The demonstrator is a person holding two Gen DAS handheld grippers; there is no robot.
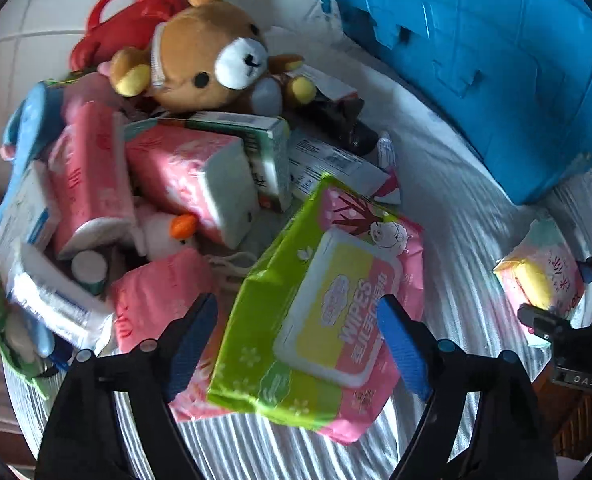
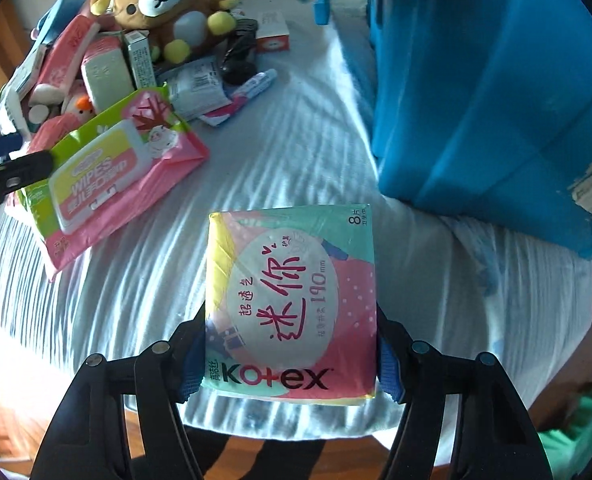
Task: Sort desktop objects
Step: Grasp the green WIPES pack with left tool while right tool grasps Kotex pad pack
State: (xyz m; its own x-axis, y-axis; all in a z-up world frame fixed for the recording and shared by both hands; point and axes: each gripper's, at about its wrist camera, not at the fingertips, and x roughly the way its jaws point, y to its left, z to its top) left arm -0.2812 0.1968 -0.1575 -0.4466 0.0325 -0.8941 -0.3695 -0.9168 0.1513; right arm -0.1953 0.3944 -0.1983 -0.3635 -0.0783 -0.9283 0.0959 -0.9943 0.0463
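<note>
right tongs (image 2: 291, 354) clamp kotex pack (image 2: 291, 300); left tongs (image 1: 300, 344) spread astride wipes pack (image 1: 320, 312).

The desk (image 2: 255, 168) is covered by a white striped cloth (image 2: 143, 280); on it are piled a wipes pack (image 2: 107, 184), tissue packs (image 1: 183, 176), a bear plush (image 1: 211, 52) and a blue box (image 2: 488, 100).

My wipes pack (image 1: 320, 304): green, pink, yellow lid
My Kotex pack (image 2: 291, 300): pastel teal, pink, yellow
Cloth (image 2: 275, 128): white-blue stripes
Bear (image 1: 211, 52): brown
Box (image 1: 496, 60): blue
</note>
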